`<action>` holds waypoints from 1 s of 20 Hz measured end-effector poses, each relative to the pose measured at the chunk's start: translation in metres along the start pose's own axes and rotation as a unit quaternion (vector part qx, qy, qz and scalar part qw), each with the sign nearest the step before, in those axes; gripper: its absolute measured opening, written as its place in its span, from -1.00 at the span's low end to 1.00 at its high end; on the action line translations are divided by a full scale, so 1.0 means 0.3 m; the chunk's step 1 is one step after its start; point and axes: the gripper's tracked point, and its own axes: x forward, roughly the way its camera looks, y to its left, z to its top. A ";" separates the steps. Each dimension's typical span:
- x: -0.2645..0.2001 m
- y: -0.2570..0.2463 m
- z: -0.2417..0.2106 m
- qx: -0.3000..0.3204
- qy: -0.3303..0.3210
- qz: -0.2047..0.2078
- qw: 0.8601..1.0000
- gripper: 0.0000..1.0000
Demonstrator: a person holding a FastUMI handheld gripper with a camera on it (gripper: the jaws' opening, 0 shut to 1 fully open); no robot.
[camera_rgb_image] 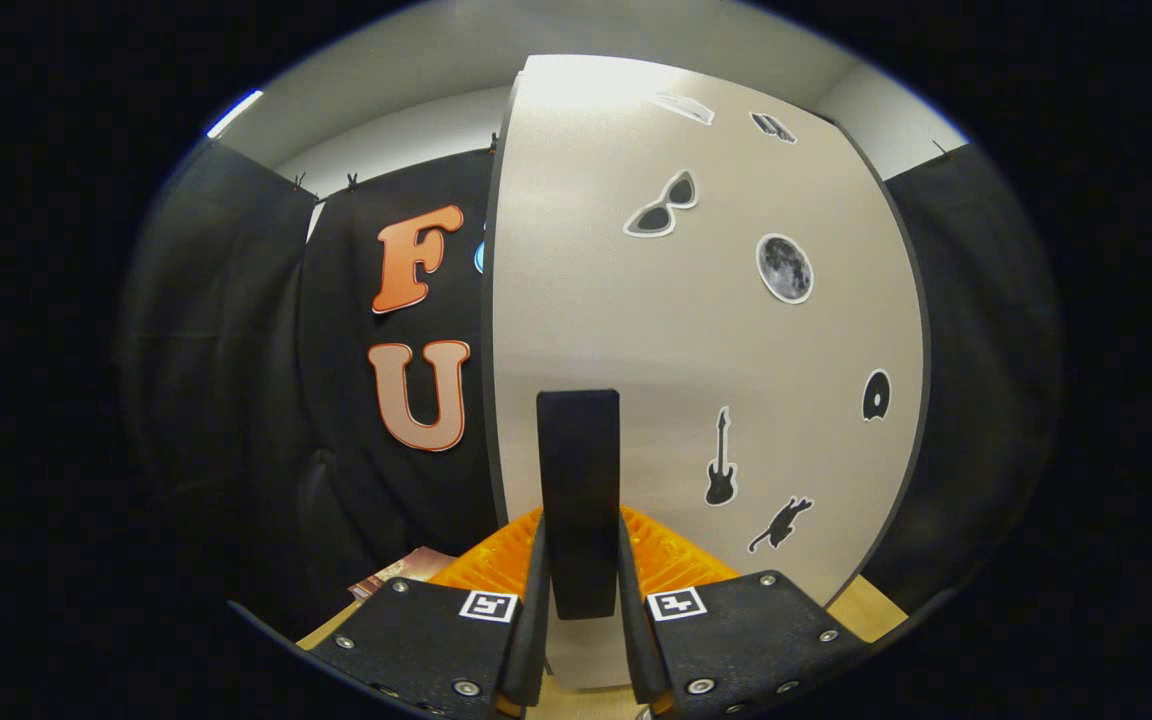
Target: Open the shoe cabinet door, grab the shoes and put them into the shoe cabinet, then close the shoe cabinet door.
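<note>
The shoe cabinet door (696, 350) is a pale panel with several small stickers, standing right in front of me. A dark upright handle (578, 480) is mounted on the door near its left edge. My gripper (579, 590) is shut on this handle, with one finger pressing each side of it. The door's left edge stands against the dark booth wall behind it. No shoes appear here.
Black cloth walls (236, 380) close in on the left and right of the door. A strip of wooden floor (866, 605) and a reddish-brown object (406, 570) lie low, beside the fingers.
</note>
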 end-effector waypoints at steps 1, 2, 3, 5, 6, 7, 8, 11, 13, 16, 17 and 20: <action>-0.026 -0.008 -0.001 0.001 0.000 0.002 1.000 -0.33; -0.056 -0.017 0.000 0.005 -0.002 0.004 1.000 -0.37; -0.082 -0.027 0.000 0.008 -0.002 0.007 1.000 -0.37; -0.135 -0.050 -0.003 0.014 -0.003 0.010 1.000 -0.38; -0.158 -0.058 -0.001 0.016 -0.003 0.010 1.000 -0.38; -0.181 -0.073 -0.004 0.018 -0.003 0.011 1.000 -0.38; -0.211 -0.089 -0.007 0.021 -0.005 0.013 1.000 -0.38; -0.273 -0.118 -0.008 0.022 -0.004 0.019 1.000 -0.38; -0.314 -0.141 -0.006 0.029 -0.005 0.024 0.999 -0.38; -0.371 -0.182 -0.008 0.038 -0.006 0.026 0.999 -0.39; -0.386 -0.198 -0.006 0.039 -0.006 0.026 0.999 -0.38; -0.452 -0.248 0.001 0.037 -0.008 0.022 0.999 -0.39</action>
